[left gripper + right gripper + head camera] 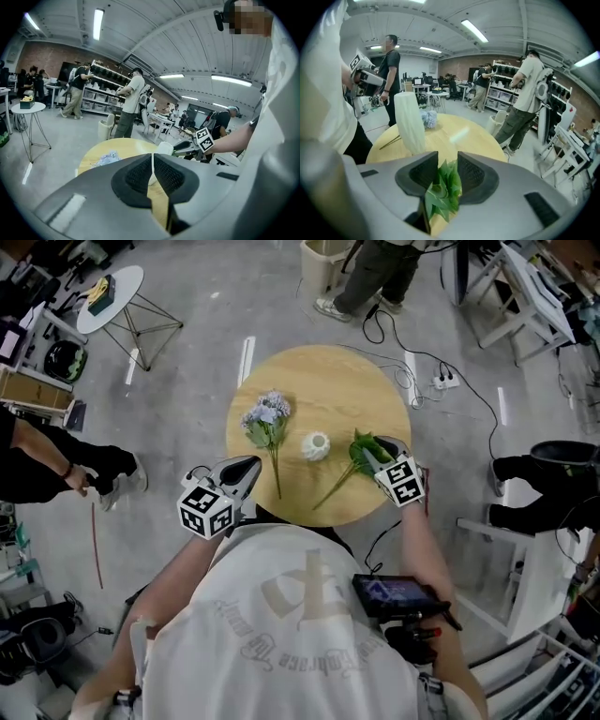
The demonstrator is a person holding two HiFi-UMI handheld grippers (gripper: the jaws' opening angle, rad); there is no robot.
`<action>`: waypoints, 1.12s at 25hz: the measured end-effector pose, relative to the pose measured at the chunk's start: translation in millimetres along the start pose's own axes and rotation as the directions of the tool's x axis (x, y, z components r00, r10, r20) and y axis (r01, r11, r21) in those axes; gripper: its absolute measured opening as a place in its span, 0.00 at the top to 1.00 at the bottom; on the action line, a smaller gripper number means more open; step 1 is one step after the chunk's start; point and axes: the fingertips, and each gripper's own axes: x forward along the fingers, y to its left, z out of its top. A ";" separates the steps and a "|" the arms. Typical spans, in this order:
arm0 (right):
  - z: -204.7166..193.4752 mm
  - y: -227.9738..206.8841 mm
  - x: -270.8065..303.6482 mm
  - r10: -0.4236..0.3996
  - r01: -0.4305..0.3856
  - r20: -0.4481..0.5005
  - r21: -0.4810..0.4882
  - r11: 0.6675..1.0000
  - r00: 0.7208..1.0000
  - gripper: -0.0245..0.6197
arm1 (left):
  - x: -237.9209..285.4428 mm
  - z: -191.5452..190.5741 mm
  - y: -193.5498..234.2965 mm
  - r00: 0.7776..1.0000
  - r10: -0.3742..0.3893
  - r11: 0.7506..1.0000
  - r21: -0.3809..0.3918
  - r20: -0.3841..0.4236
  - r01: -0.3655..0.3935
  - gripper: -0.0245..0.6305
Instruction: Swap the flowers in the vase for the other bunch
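A grey workshop floor [187, 352] surrounds a round wooden tabletop [323, 390], with a small white side table [111, 296] well off at the far left. The person wearing a pale shirt [281, 634] stands at the near edge of the tabletop, a gripper in each hand.

The left gripper [246, 470] hovers at the near left rim of the tabletop. In the left gripper view its jaws are clenched together with nothing caught in them.

The right gripper [382, 456] sits over the near right part of the tabletop, at the leafy head of the green bunch [361, 451]. In the right gripper view its jaws stand apart, released, with green leaves filling the gap but not squeezed by the pads.

The green bunch lies flat on the tabletop just to the right of the vase, its thin stem running diagonally toward the near edge. The blue-flowered bunch [266, 418] lies flat to the left of the vase, blossoms toward the far side and its stem pointing back at the person.

The white ribbed vase [316, 445] stands upright near the middle of the tabletop, between the two bunches and touching neither.
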 end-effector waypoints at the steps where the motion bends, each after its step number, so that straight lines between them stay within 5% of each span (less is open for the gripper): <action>1: 3.9 -1.4 -4.5 -0.014 0.014 0.016 0.022 1.000 1.000 0.78 | 1.1 1.3 1.5 1.000 -0.006 1.000 0.001 -0.001 0.006 0.94; 12: 29.5 2.4 -56.5 -0.178 0.127 0.183 0.260 0.957 0.967 0.93 | 16.4 -15.8 24.0 0.998 -0.046 0.999 0.002 -0.051 0.046 0.94; 28: 32.4 69.7 -64.2 -0.149 0.078 0.208 0.312 0.947 0.967 0.94 | 23.1 -55.4 51.1 0.994 -0.017 0.995 -0.100 -0.107 0.007 0.93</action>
